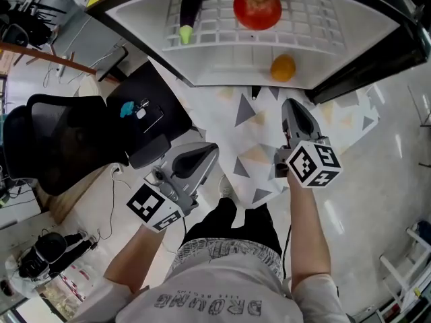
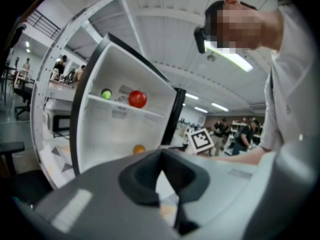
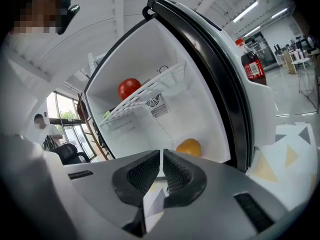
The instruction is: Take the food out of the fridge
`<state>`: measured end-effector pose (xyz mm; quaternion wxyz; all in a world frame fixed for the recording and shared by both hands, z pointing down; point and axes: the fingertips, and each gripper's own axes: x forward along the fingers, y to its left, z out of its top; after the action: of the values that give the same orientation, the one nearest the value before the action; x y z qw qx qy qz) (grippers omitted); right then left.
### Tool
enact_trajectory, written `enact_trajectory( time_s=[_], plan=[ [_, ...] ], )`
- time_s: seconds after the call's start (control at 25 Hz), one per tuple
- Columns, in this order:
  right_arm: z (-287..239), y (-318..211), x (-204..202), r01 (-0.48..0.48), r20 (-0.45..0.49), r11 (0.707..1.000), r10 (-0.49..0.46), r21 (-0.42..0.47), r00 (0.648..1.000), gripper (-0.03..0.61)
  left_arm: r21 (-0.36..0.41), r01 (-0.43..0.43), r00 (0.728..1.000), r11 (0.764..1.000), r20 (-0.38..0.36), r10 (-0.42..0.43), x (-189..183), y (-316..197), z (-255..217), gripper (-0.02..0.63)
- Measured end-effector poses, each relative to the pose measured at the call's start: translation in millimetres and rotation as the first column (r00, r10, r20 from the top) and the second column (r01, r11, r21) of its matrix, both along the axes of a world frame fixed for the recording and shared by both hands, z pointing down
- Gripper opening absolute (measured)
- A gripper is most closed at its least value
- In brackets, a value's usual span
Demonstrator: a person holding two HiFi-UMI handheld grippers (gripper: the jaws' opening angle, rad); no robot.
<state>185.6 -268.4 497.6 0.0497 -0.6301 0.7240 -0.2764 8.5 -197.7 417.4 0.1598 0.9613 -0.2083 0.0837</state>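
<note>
The fridge (image 1: pixel 229 62) stands open in front of me. On its wire shelf (image 1: pixel 296 19) lie a red apple (image 1: pixel 257 7) and a dark vegetable with a green end (image 1: pixel 187 25). An orange (image 1: pixel 283 67) sits on the fridge floor below. My right gripper (image 1: pixel 289 103) is shut and empty, just outside the opening, pointing at the orange (image 3: pixel 189 147). My left gripper (image 1: pixel 211 149) hangs lower and further left, also shut with nothing in it. The apple (image 2: pixel 138 99) and the orange (image 2: pixel 139 148) show in the left gripper view beyond its jaws.
A black office chair (image 1: pixel 60 140) and a black cabinet (image 1: pixel 145 110) stand to the left. A mat with triangle shapes (image 1: pixel 246 155) covers the floor before the fridge. The fridge door (image 3: pixel 260 109) at right holds a cola bottle (image 3: pixel 251 64). People stand in the background.
</note>
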Motion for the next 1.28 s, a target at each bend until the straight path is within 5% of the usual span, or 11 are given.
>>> enact_trajectory(
  time_s=[0.56,1.28],
  plan=[
    [25.9,-34.1,23.0,-0.058,-0.086,0.998,0.057,-0.014,0.995,0.073,-0.024,-0.015,1.000,1.000,0.007,0.015,4.9,-1.6,13.4,0.006],
    [56.1,-74.0,26.6,-0.123,-0.175,0.990,0.109,-0.066,0.978,0.263,-0.052,-0.018,1.000,0.998,0.013,0.019,6.1,-7.4,32.3,0.006]
  ],
)
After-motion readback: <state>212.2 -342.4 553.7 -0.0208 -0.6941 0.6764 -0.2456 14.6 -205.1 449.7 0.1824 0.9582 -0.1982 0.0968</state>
